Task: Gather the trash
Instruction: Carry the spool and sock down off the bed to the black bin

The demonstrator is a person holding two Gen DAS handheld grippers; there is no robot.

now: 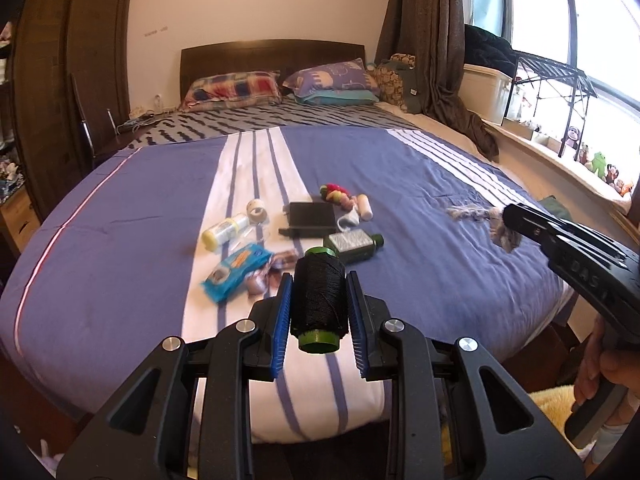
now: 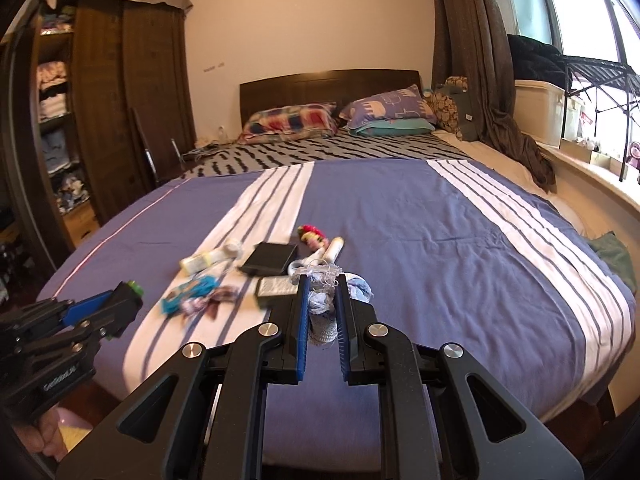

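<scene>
My left gripper is shut on a black thread spool with green ends, held above the bed's near edge. My right gripper is shut on a frayed grey-blue rag; it also shows at the right of the left wrist view, right gripper with the rag hanging from it. On the blue striped bedspread lie a blue packet, a yellow-white bottle, a tape roll, a black box, a green bottle and coloured hair ties.
Pillows lie at the headboard. A dark wardrobe stands left of the bed, a brown curtain and a window sill with small toys to the right. A person's hand grips the right handle.
</scene>
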